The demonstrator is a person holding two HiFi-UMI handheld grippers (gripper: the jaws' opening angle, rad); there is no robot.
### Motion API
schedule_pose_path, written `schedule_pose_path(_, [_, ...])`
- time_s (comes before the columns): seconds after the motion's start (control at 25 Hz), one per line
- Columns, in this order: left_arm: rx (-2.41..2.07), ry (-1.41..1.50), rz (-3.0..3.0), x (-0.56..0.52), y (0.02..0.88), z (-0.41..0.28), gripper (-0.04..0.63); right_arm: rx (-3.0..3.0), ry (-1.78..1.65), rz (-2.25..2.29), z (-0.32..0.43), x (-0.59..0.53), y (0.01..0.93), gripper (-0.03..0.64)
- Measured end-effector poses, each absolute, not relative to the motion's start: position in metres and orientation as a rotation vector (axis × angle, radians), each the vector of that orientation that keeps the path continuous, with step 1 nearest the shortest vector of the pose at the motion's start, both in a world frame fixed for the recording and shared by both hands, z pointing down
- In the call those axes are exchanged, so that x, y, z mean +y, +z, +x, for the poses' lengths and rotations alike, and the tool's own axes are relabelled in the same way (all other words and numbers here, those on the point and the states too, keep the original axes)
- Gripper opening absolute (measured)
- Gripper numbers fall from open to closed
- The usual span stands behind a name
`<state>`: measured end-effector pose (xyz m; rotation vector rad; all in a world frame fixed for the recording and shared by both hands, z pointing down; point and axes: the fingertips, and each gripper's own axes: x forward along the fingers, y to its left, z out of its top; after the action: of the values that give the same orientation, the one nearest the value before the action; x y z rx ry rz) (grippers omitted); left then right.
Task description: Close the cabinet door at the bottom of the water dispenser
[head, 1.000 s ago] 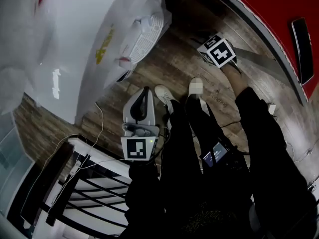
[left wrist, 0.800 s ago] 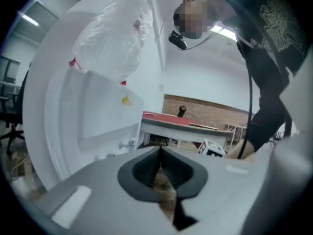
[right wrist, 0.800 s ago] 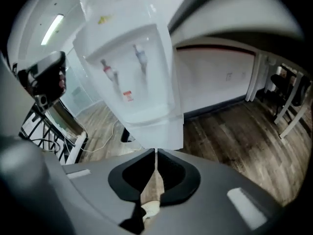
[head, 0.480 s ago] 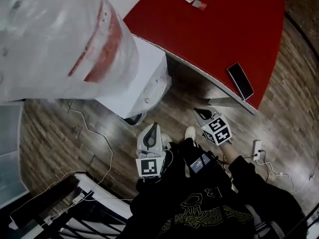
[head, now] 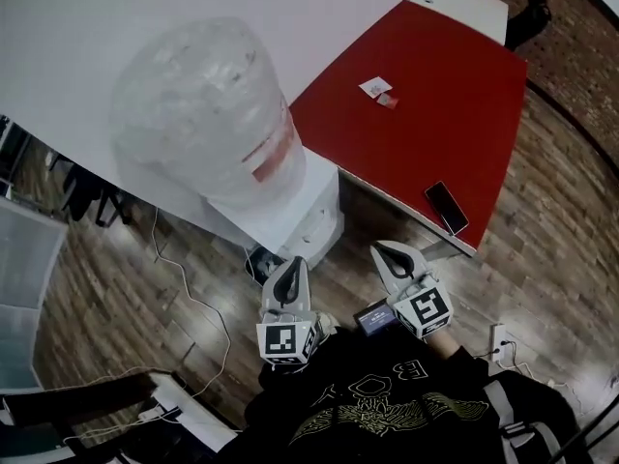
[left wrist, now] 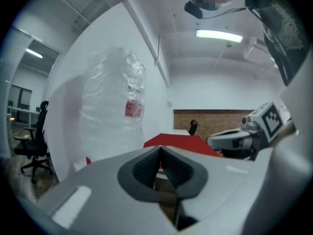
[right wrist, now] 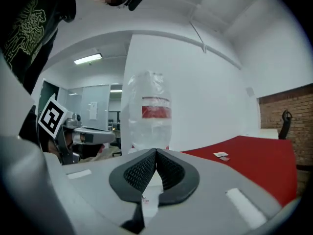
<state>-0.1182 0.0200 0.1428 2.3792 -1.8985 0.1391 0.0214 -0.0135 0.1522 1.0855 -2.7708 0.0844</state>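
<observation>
The white water dispenser (head: pixel 308 211) stands against the wall with a large clear bottle (head: pixel 205 114) on top, which carries a red label (right wrist: pixel 156 112). Its bottom cabinet door is hidden in every view, under the dispenser's top or behind the gripper bodies. My left gripper (head: pixel 294 263) is held level in front of the dispenser, apart from it, its jaws shut and empty (left wrist: pixel 159 151). Beside it on the right, my right gripper (head: pixel 380 250) is also shut on nothing (right wrist: pixel 156 152). The bottle (left wrist: pixel 115 106) shows ahead in both gripper views.
A red table (head: pixel 426 104) adjoins the dispenser on the right, with a dark phone (head: pixel 446 207) near its front edge and small cards (head: pixel 377 92) farther back. White cables (head: pixel 189 288) trail over the wooden floor at the left. A wall socket (head: pixel 499 342) sits by my right side.
Both grippers have risen from near the floor at the dispenser's base to chest height. The head view has lifted from the floor to look down on the bottle and red table.
</observation>
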Motion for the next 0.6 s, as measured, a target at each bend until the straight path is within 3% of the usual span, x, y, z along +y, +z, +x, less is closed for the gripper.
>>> schedule_pose_path(0.6, [-1.941,0.08,2.373,0.022,0.118,-0.126,0.008,-2.786,0.042,1.306,0.017,-0.014,0.112,-0.001])
